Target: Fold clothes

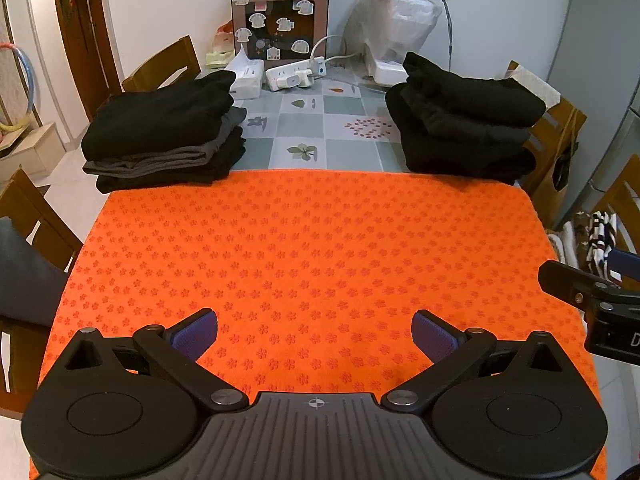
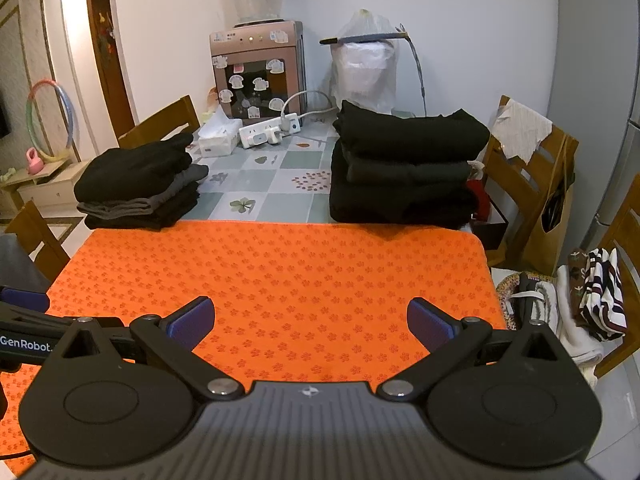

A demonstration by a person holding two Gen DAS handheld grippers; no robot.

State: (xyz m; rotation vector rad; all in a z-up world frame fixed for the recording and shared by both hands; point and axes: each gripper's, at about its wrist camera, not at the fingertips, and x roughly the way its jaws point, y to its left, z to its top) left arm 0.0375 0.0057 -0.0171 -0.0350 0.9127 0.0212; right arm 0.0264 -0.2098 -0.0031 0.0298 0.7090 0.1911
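While both jaws stand spread and empty, left gripper point(image 1: 315, 334) and right gripper point(image 2: 311, 322) hover over the orange mat point(image 1: 304, 248).
Folded dark stacks sit beyond the mat: left stack point(image 1: 164, 130), right stack point(image 1: 464, 120); layer counts are unclear, and the right stack's far side is hidden.

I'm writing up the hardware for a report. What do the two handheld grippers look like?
Both look identical: the left gripper and right gripper have matte black bodies with a ribbed grey centre plate bearing a small crosshair mark, round black discs at each side, silver pivot bolts, angled black linkages and blue-purple textured pads. White "GenRobot" lettering shows on the left gripper's side.
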